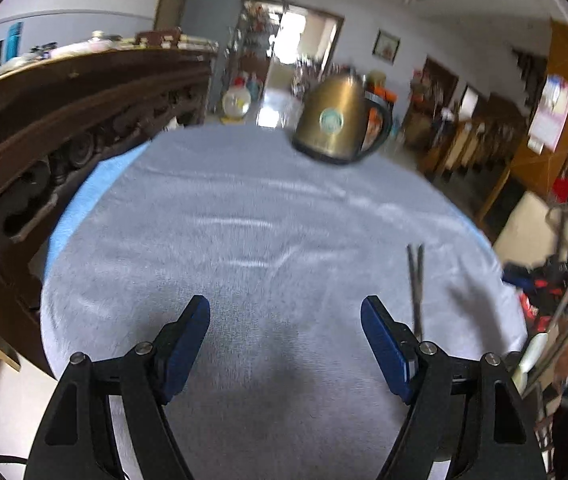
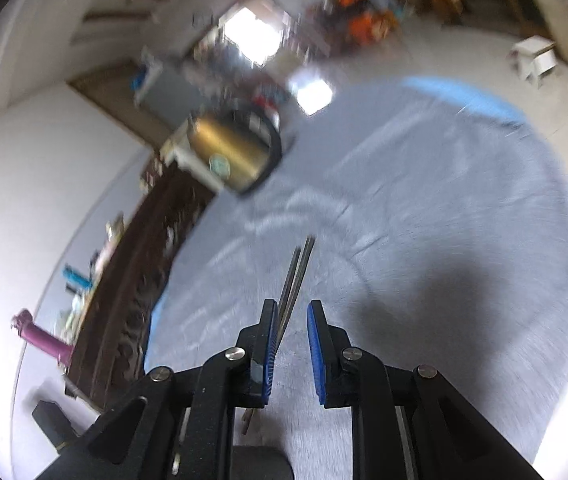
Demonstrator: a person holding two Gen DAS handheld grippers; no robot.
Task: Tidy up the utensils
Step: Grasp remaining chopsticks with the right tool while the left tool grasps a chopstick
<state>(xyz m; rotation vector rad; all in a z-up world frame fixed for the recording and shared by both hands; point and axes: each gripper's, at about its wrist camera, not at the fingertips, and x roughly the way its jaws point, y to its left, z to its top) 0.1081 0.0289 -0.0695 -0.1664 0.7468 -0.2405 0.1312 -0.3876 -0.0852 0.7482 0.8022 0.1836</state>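
Left gripper [image 1: 285, 312]: blue pads spread wide, empty, over grey cloth-covered table [image 1: 243, 208]; right gripper [image 2: 291, 312]: narrowly parted, thin dark metal chopsticks [image 2: 298, 276] against its left pad, grip unclear; brass-coloured kettle [image 1: 334, 118] beyond.

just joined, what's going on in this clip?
A person is working over a round table covered in grey cloth. The right tongs have a pair of chopsticks between their slightly parted jaws. The left tongs are open and empty. A brass kettle stands at the far edge.

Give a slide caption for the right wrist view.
Chopsticks between the parted right gripper pads, over a grey tablecloth.
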